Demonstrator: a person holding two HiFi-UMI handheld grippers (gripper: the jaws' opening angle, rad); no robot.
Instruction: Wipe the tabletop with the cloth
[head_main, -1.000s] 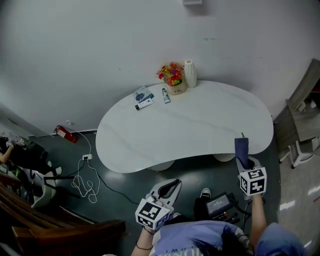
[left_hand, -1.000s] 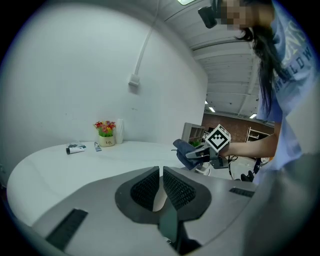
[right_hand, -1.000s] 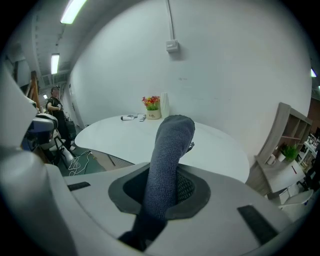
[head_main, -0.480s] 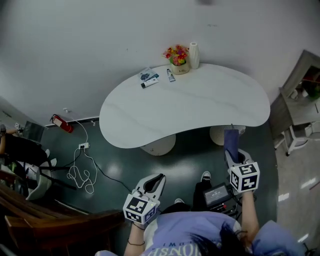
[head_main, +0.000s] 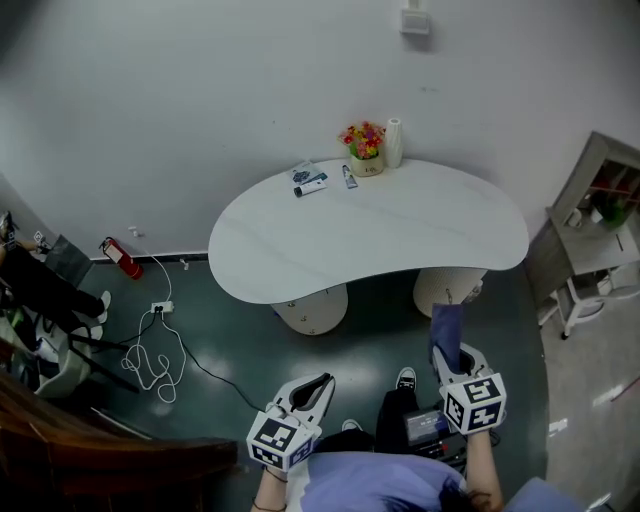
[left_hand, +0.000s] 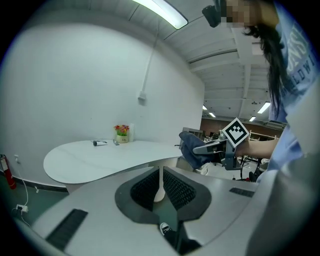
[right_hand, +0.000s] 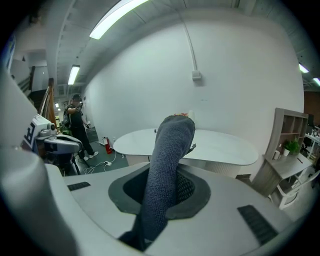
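The person stands back from the kidney-shaped white counter, both grippers held over the dark green floor and well short of the counter's near edge.

The right gripper has its fingers closed on a dark blue-grey knitted cloth. In the right gripper view the cloth rises from between the fingers of that gripper as a thick roll and bends over at its top. It fills the gap and covers part of the counter behind it. The cloth is in the air and touches no surface.

The left gripper points towards the counter. In the left gripper view its fingers stand together with only a thin slit between them, and nothing is held in the gripper. That view also shows the right gripper off to the side with the cloth in it.

At the far edge of the counter, by the white wall, stand a small pot of red and yellow flowers and a white cylinder just beside it. A tube and a flat packet lie near them. The rest of the counter top is bare.

On the floor to the left lie a red fire extinguisher and a white cable. A grey shelf unit stands to the right.
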